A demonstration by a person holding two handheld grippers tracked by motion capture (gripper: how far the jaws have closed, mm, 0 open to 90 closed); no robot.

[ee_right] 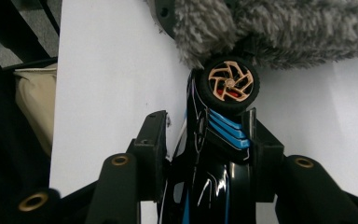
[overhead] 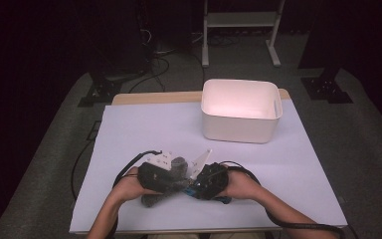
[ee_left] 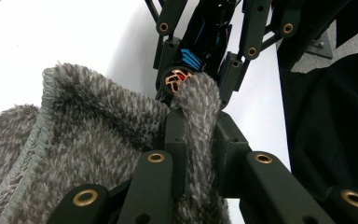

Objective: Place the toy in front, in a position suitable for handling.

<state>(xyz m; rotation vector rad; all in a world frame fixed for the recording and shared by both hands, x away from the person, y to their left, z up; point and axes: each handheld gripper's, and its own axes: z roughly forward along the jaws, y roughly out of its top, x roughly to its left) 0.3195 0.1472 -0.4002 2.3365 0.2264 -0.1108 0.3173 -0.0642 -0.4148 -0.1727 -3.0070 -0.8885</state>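
2 claws: left (ee_left: pixel 193 135) pinches fuzzy grey cloth (ee_left: pixel 88 135); right (ee_right: pixel 205 135) clamps glossy toy car (ee_right: pixel 214 154).

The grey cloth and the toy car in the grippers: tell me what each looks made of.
Grey cloth: soft fluffy textile, likely microfibre or chenille; shaggy pile, stitched hem. Toy car: glossy black body with blue stripes, probably plastic; matt, rubber-like tyre around a copper-coloured spoked rim.

Both forearms are bare, no sleeves reaching the wrists. The left gripper (overhead: pixel 171 174) and right gripper (overhead: pixel 199 181) are matte black, built from jointed linkage bars pinned with brass-coloured rivets. A pale three-cornered plate sits on top of each. A black cable (overhead: pixel 288 223) trails from each in loops over the table.
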